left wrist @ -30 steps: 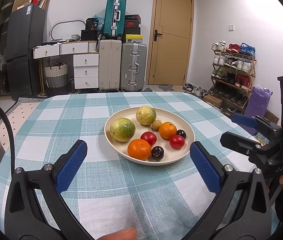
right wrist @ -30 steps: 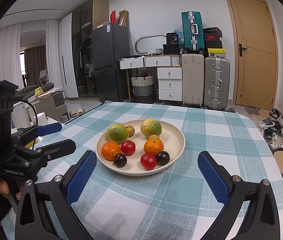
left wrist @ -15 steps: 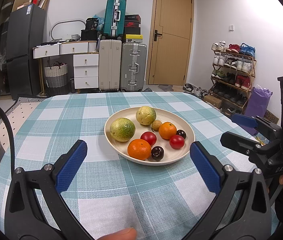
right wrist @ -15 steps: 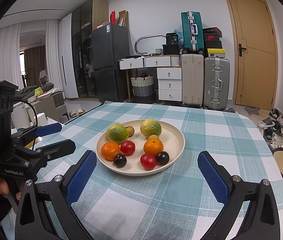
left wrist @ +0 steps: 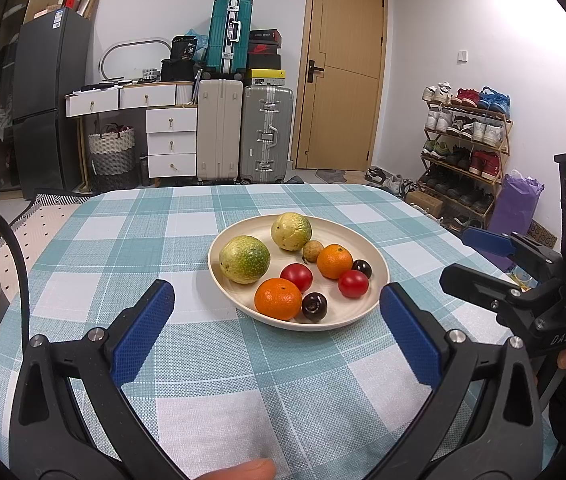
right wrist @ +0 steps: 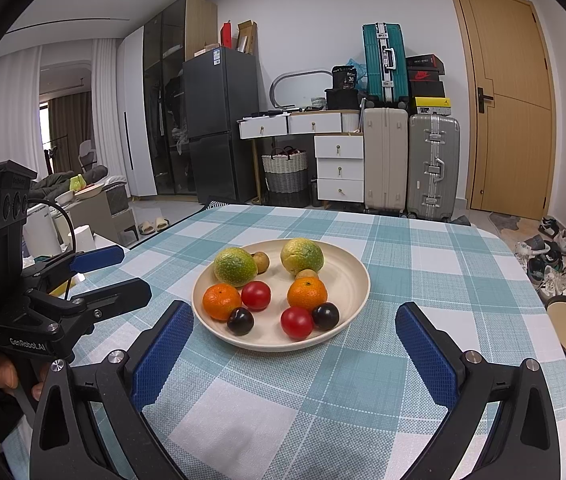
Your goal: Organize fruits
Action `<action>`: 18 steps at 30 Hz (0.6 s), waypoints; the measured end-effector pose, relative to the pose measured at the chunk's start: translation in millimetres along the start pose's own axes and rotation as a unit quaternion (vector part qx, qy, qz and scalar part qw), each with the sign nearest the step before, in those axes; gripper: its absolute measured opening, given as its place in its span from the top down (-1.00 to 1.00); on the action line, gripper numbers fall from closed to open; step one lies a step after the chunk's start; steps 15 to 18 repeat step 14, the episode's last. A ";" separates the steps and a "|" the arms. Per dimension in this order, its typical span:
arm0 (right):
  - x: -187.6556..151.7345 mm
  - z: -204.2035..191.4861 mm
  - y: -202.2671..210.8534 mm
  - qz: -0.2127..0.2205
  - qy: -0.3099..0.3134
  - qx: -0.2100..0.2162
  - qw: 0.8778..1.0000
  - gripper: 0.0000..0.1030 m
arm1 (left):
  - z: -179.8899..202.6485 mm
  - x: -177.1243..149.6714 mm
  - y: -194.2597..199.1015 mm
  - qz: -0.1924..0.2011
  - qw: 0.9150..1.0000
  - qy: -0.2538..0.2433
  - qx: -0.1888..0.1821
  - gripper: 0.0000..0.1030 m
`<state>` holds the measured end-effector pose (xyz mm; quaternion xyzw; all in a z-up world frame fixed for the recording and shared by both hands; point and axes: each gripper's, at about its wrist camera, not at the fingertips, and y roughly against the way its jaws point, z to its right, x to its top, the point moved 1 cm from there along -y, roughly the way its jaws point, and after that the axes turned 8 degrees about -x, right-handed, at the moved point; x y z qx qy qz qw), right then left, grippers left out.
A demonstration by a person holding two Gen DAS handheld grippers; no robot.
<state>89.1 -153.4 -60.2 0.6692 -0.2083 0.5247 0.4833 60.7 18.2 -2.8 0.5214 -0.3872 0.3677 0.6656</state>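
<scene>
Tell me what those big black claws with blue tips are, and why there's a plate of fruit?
Those claws are grabbing tools. A person holds one in each hand, and each tool carries a camera looking out between its two fingers. One picture comes from the left gripper, the other from the right gripper. Each camera also sees the other tool off to the side. Both are open and hold nothing. On the checked tablecloth sits a cream plate with two green-yellow fruits, two oranges, two red tomatoes, two dark plums and small brown fruits. The job is sorting that fruit.
</scene>
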 end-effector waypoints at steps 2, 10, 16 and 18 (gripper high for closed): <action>-0.1 -0.2 0.3 0.001 0.000 0.000 1.000 -1.00 | 0.0 0.0 -0.1 0.000 1.000 0.000 -0.001 -0.99; 0.3 -0.3 0.3 0.000 0.001 0.000 1.000 -1.00 | -0.1 0.2 -0.4 0.001 1.000 -0.001 -0.001 -0.99; 0.3 -0.3 0.2 0.000 0.001 0.000 1.000 -1.00 | -0.2 0.2 -0.2 0.000 1.000 0.000 -0.001 -0.99; 0.3 -0.3 0.2 0.000 0.001 0.000 1.000 -1.00 | -0.2 0.2 -0.2 0.000 1.000 0.000 -0.001 -0.99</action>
